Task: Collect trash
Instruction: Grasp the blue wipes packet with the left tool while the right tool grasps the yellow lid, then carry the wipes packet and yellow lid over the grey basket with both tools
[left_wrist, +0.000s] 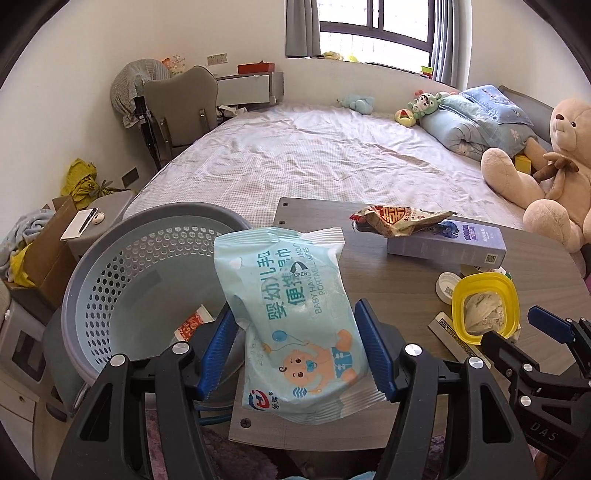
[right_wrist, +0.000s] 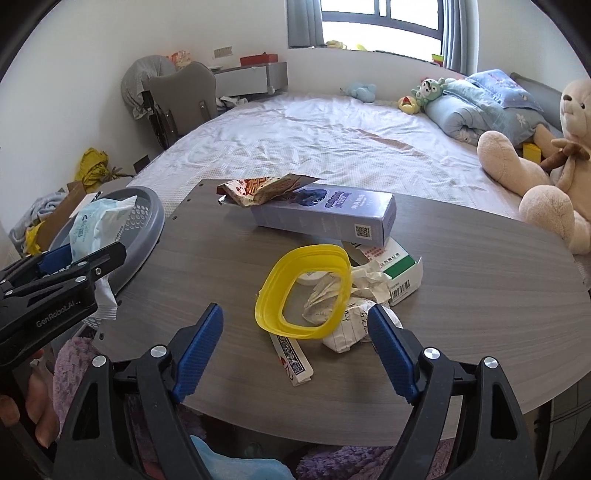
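Left gripper (left_wrist: 299, 350) clamping pale blue wipes pack (left_wrist: 295, 317), holding it beside grey basket (left_wrist: 110, 266) at table (right_wrist: 443, 258) edge. Right gripper (right_wrist: 295, 354) gaping wide, empty, hovering before yellow ring (right_wrist: 303, 291) among crumpled paper (right_wrist: 354, 314).

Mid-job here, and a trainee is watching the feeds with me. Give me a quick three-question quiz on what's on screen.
1. True or false: the left tool grips the wipes pack.
2. What lies on the purple box? A) snack wrapper B) teddy bear C) white cap
3. What colour is the lid ahead of the right tool?
Key: 1 true; 2 A; 3 yellow.
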